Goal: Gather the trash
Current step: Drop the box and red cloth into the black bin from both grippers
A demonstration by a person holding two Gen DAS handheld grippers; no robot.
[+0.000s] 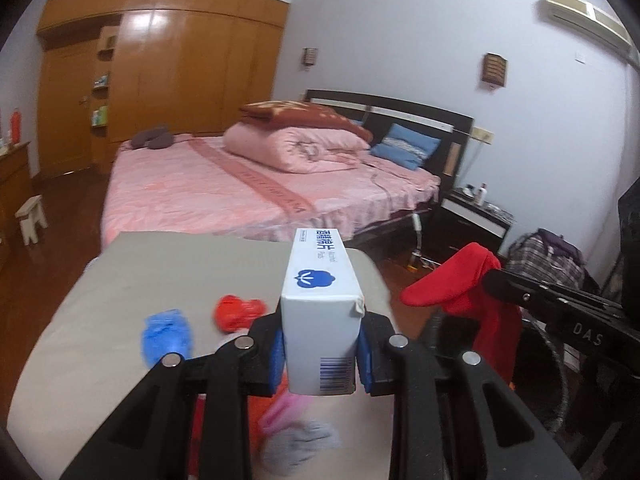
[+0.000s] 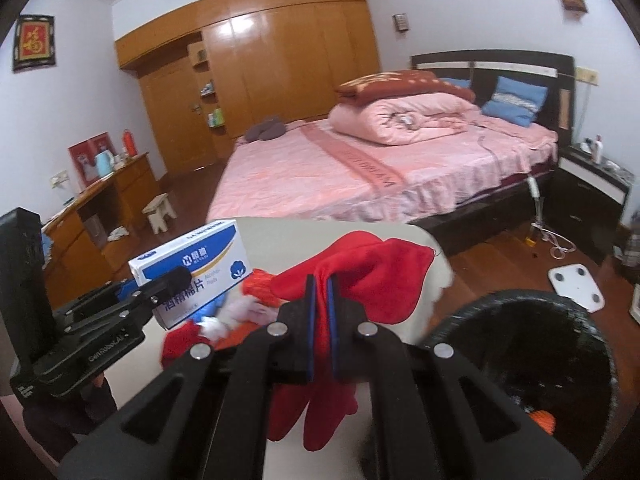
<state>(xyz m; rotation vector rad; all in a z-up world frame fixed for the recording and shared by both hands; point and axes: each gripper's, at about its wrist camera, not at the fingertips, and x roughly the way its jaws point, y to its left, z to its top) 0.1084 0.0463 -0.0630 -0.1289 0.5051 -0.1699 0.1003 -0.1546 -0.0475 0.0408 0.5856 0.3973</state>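
The right gripper has its jaws closed on a red cloth, which is pinched between the blue pads and hangs in folds both ahead of and below the jaws. From these jaws the black trash bin lies at about 4 o'clock in the right wrist view, near, its open mouth facing up and an orange item visible at its bottom. This is the governing relation: the right gripper is the nearer one to the bin, so the cloth is judged to go in first, by a short swing to the right and down. The left gripper has its jaws closed on a white and blue box, clamped across its narrow faces. The long axis of the box runs straight ahead along the fingers, toward 12 o'clock. In the right wrist view this gripper stands at 9 o'clock, on the far side from the bin, and would have to cross over the bench to reach it. On the bench below remain a blue crumpled item, a red crumpled item and a grey wad, blurred. A bed stands beyond, at 12 o'clock.
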